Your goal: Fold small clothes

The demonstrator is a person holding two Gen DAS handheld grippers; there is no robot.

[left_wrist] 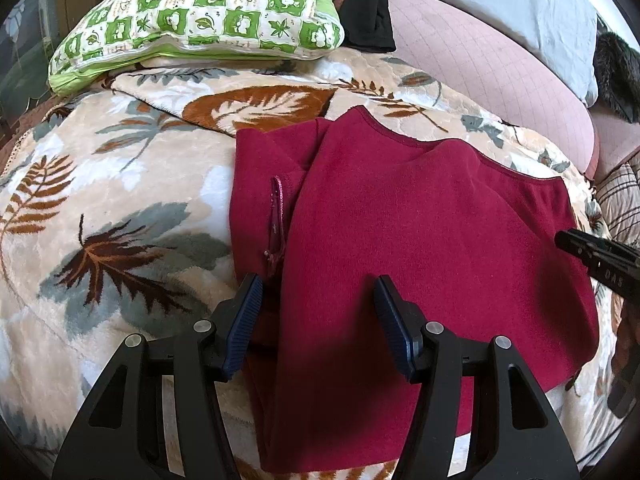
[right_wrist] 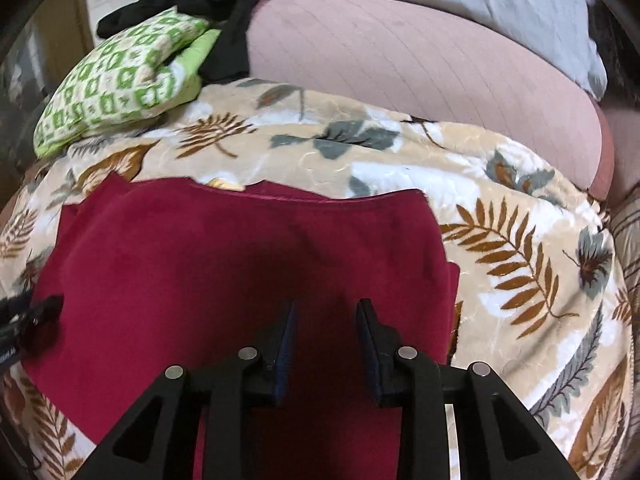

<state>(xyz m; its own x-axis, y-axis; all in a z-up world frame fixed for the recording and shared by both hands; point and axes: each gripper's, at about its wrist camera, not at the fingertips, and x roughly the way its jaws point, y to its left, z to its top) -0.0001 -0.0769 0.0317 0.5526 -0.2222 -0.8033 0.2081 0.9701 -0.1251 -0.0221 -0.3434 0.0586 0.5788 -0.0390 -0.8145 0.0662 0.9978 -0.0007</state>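
A dark red fleece garment (left_wrist: 420, 248) lies partly folded on a leaf-patterned blanket (left_wrist: 100, 200), with a zipper (left_wrist: 276, 224) showing near its left fold. My left gripper (left_wrist: 318, 292) is open and empty, hovering over the garment's near left part. The garment also shows in the right wrist view (right_wrist: 240, 264). My right gripper (right_wrist: 326, 308) is open and empty above the garment's near right part. The right gripper's tip shows at the right edge of the left wrist view (left_wrist: 592, 256). The left gripper's tip shows at the left edge of the right wrist view (right_wrist: 36, 312).
A green and white patterned pillow (left_wrist: 200, 12) lies at the back left, with a black garment (left_wrist: 368, 8) beside it. A pink cushion (left_wrist: 492, 64) and a pale blue pillow (left_wrist: 520, 4) lie behind the blanket. A striped cloth (left_wrist: 620, 200) lies at the right edge.
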